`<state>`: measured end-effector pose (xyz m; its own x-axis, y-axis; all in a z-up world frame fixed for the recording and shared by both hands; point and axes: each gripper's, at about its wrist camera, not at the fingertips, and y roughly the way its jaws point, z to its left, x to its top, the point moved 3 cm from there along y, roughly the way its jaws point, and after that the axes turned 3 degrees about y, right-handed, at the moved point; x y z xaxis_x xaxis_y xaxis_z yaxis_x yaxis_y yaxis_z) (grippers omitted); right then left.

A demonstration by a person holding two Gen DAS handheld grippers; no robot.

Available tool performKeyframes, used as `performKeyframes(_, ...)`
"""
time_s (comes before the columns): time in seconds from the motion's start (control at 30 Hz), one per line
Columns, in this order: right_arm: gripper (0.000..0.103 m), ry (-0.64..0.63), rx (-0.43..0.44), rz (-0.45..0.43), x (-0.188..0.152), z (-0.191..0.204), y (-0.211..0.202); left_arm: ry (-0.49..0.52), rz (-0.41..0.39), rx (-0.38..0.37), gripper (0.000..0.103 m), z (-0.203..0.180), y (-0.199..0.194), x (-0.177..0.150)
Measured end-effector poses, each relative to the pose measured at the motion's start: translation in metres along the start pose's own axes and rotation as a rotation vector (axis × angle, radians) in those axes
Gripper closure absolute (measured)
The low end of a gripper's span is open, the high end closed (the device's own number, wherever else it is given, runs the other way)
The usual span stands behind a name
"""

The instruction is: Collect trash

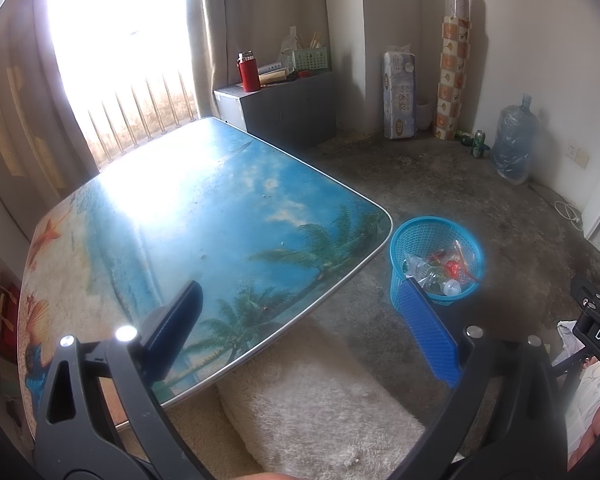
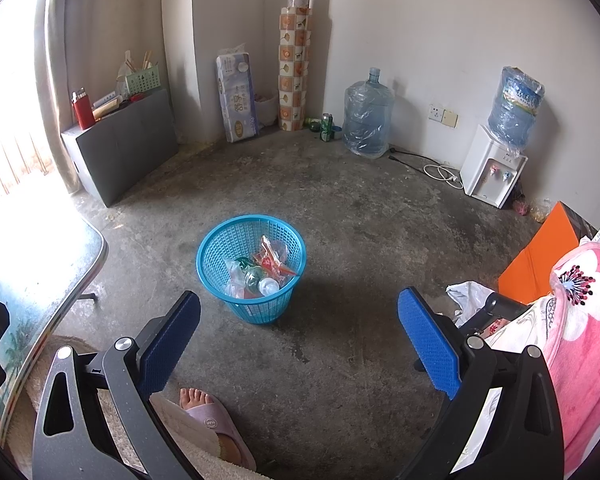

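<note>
The trash (image 2: 260,272) sits in the blue basket (image 2: 220,248) on the floor, beside the table (image 1: 220,200). Both the left gripper (image 1: 300,320) and right gripper (image 2: 300,336) are spread wide and hold nothing. A bump could tip the basket (it looks light).

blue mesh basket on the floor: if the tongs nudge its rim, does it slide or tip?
The blue basket probably slides or tips easily: thin open mesh, holding only wrappers and an empty-looking plastic bottle, so likely light. Its base is narrower than its rim, which favours tipping. The rough concrete floor may snag it.
</note>
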<state>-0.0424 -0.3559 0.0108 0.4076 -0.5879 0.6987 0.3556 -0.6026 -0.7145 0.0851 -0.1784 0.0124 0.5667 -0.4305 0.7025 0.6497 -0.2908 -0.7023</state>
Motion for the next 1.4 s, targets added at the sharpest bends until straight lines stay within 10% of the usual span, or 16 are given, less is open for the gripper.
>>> performKeyframes(1.4,0.007,0.004,0.002,0.000,-0.0022,-0.0032,-0.0018,0.002,-0.004,0.003,0.009,-0.0005,-0.0004,0.0002)
